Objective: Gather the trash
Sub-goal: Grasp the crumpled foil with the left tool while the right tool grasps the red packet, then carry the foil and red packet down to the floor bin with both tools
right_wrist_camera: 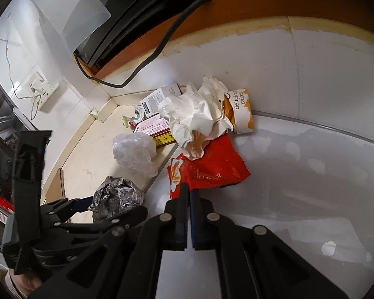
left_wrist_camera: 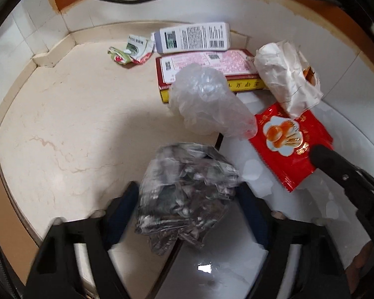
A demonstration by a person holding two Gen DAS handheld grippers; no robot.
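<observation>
We are near the start of collecting — most of the litter lies where it was dropped, and no bin or bag to put it in shows in either view.

Our right gripper (right_wrist_camera: 188,194) is closed on the near edge of the red snack packet (right_wrist_camera: 212,172), just below the middle of the right wrist view; the packet lies flat on the white surface (right_wrist_camera: 311,186), not yet lifted as far as we can tell. Our left gripper (left_wrist_camera: 187,194) stands at the bottom centre of the left wrist view with its jaws spread around the crumpled silver foil wrapper (left_wrist_camera: 184,199); whether the pads press on it we cannot tell, so we judge that grab as unfinished.

Left to gather, toward the upper middle of the left wrist view:
- the clear plastic bag (left_wrist_camera: 207,102), resting against the red and yellow box (left_wrist_camera: 207,69)
- the white box (left_wrist_camera: 192,37) behind it, beside the wall
- the small crumpled wrapper (left_wrist_camera: 132,52) to their left
- the crumpled white paper bag (left_wrist_camera: 286,74) at the upper right, lying over the cake packet (right_wrist_camera: 241,112)

Two pieces in hand at best — the rest untouched.
</observation>
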